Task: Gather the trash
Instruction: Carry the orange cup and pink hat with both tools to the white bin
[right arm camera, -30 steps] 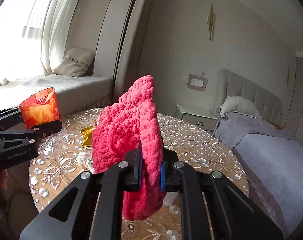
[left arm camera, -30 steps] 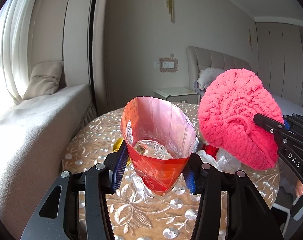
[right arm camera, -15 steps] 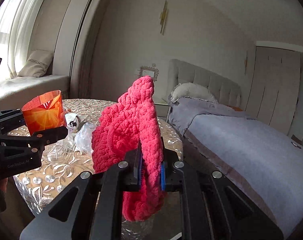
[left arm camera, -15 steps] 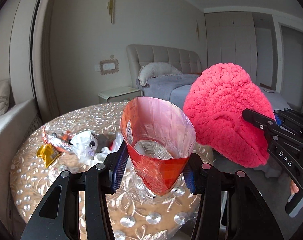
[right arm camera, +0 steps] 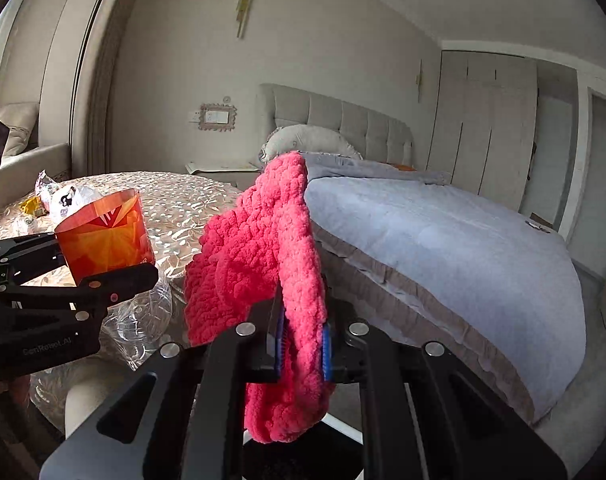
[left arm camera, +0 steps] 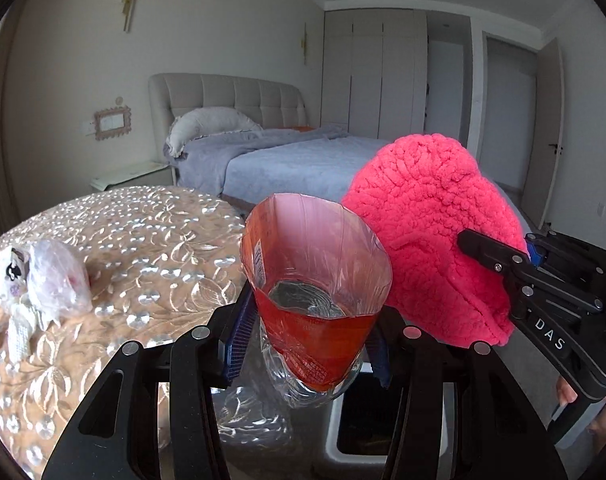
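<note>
Left gripper (left arm camera: 309, 344) is clamped on the bottle (left arm camera: 315, 304), right gripper (right arm camera: 303, 340) on pink knit (right arm camera: 259, 256); wrappers (left arm camera: 43, 276) are left uncollected on the table (left arm camera: 151, 240).

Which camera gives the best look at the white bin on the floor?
The left wrist view: the white bin shows its rim and dark opening below the held bottle. In the right wrist view, only a sliver of it peeks out under the pink knit hat.
</note>
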A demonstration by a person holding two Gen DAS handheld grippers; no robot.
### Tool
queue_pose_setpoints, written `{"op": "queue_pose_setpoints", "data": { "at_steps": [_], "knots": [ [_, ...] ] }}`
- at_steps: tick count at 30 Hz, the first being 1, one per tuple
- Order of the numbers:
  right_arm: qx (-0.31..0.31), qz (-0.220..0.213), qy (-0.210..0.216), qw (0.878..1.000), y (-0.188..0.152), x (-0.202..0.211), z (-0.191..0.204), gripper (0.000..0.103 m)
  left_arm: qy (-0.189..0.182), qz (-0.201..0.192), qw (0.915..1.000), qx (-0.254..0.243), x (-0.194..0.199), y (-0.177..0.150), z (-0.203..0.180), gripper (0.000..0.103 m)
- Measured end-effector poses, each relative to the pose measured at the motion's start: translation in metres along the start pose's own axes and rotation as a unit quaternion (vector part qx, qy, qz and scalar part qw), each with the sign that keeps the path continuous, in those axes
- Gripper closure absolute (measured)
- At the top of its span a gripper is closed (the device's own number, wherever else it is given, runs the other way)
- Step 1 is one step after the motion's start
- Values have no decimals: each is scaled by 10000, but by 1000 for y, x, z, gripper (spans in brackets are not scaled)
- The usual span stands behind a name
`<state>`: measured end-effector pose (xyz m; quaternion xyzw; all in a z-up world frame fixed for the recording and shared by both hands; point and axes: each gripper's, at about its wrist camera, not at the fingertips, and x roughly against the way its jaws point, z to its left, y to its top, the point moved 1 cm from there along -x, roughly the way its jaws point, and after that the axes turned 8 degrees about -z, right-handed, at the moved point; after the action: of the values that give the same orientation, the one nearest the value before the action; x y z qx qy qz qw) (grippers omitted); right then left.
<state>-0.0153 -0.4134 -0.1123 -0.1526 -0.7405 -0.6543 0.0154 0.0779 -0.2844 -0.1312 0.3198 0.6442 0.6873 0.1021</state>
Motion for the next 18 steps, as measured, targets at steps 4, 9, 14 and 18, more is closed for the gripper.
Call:
{"op": "queue_pose_setpoints", "data": {
  "at_steps": [4,9,14,18],
  "knots": [
    [-68,124,-219,9997,-21,2,-16,89,-346,163,9993,2,-24,-15,-20,54],
    [34,173,-494,9986,-43,1,-25,88,-799,424,9959,29,-53,-42,-51,54],
    [-45,326,-716,9969,-62,-11,-44,88,-1119,930,9893,-87,-84,-76,-78,54],
    [-151,491,-779,9956,-75,-19,-59,88,-1341,1254,9829,-112,-109,-95,-91,53]
  ]
}}
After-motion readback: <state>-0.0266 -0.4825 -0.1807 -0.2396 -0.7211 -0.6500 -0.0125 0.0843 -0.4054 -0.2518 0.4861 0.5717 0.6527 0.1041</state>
